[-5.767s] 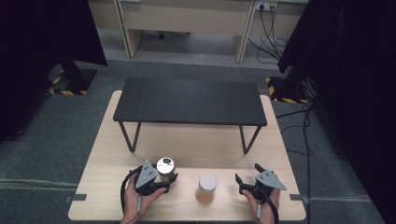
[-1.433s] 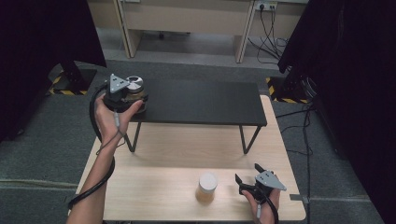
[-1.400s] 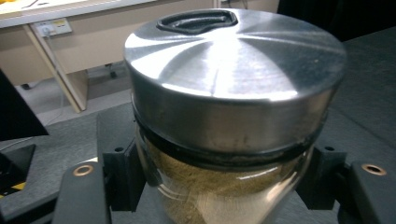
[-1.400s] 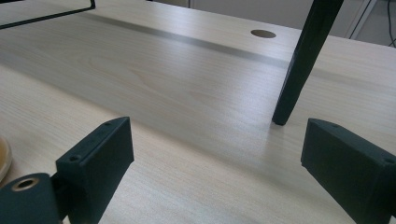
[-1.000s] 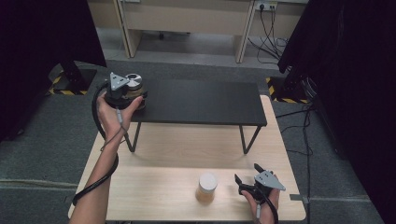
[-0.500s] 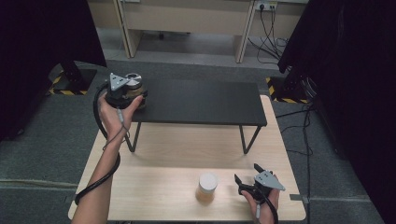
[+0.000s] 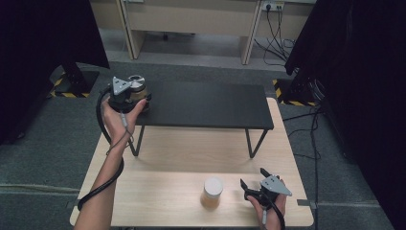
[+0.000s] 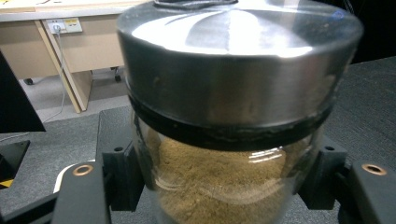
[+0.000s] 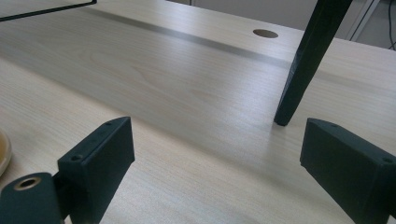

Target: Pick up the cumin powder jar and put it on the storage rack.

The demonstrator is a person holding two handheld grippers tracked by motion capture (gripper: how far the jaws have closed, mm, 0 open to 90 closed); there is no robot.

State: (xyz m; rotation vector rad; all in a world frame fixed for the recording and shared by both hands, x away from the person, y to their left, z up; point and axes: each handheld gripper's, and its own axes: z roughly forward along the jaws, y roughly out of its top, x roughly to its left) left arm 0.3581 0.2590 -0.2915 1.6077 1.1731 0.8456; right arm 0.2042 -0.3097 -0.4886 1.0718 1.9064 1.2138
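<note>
A glass jar [image 8: 224, 186] with a steel lid, filled with a brown powder, is clamped between the jaws of the left gripper [image 7: 125, 96]; in the left gripper view the glass is pressed by a black jaw on either side. In the high view the jar [image 7: 137, 88] is held at the far left corner of the black shelf [image 7: 206, 103], and whether its base is touching the shelf top cannot quite be told from that angle. Compared with 5.8 s ago, when the jar was gripped low on the wooden table [image 7: 191, 158] near the person's side, it has been carried up and away to the shelf corner; since 1.4 s ago hardly any shift is seen. The right gripper [image 7: 259, 183] has stayed at the near right of the table, its jaws spread wide apart and nothing between them. A second jar [image 7: 212, 191] with a pale lid is left standing just beside it, untouched.
</note>
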